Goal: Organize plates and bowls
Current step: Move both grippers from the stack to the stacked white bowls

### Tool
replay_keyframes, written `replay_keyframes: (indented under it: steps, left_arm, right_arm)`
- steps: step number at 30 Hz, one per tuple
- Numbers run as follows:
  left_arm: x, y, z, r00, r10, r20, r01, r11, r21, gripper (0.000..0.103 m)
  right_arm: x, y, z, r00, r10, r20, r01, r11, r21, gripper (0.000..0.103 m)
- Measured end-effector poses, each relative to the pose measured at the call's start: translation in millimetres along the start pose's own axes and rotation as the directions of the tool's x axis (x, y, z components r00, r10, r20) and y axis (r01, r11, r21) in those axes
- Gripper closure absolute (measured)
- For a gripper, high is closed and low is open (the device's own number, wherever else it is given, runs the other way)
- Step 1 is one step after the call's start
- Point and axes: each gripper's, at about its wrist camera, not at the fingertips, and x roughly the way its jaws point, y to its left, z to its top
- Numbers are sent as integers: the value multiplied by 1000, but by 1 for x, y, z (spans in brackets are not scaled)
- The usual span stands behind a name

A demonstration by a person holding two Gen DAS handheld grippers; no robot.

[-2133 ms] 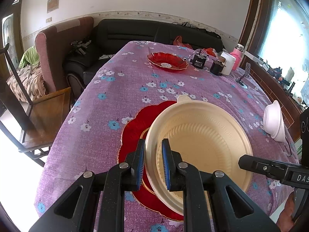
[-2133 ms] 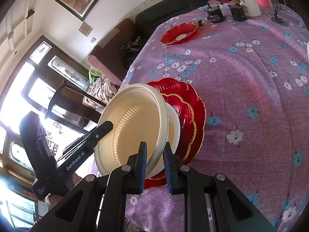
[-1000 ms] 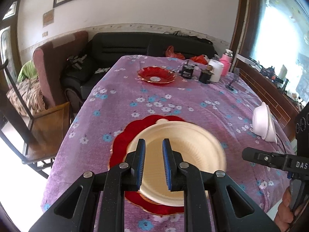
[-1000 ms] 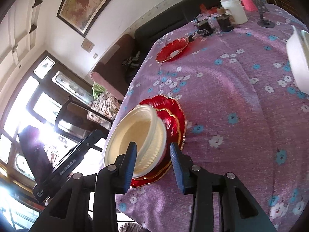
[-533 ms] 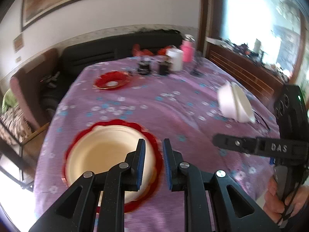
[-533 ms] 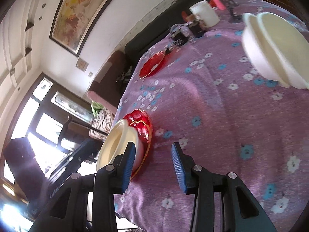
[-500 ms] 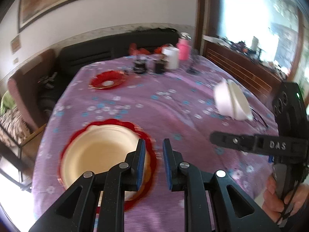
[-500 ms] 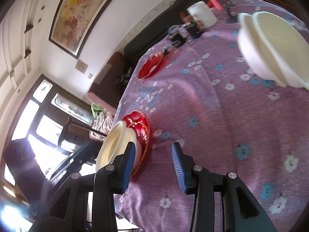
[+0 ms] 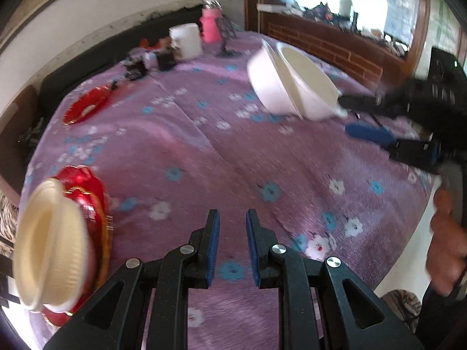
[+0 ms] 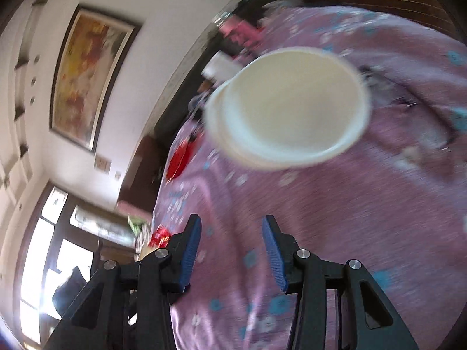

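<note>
No lettering or numbers can be read.

A table covered by a purple flowered cloth (image 9: 204, 145) carries everything. On it lie stacked white plastic bowls (image 9: 292, 87), a scalloped red plate (image 9: 90, 186) under cream bowls (image 9: 49, 245), and a small red dish (image 9: 84, 108).

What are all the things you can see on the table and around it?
White bowls: a nested stack, count unclear, far right part of the table.
Cream bowls: a stack, count unclear, on the red plates at the near left edge.
Red plates: stacked, count unclear, under the cream bowls.
Red dish: one, far left of the table.
White cup: one, far end.
Pink bottle: one, beside the white cup.
Tablecloth: one, purple with flowers.
Painting: one, on the wall.
Left gripper: black, blue pads, holding nothing.
Right gripper: open, facing the white bowls.
</note>
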Motion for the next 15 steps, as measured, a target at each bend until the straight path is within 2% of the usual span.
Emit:
replay_keyframes:
  steps: [6,11,15]
  left_arm:
    - [10,-13,-2,1000,-10,-30,11,999,36,85]
    - [13,-14,1,999,-6,-37,8,999,35,85]
    - [14,-17,3,999,-7,-37,8,999,39,85]
  right_arm:
    - [-22,-43,28,997,-45,62,37,992,117,47]
    - [-25,-63,43,994,-60,92,43,983,181,46]
    - [-13,-70,58,994,-80,81,62,977,202,46]
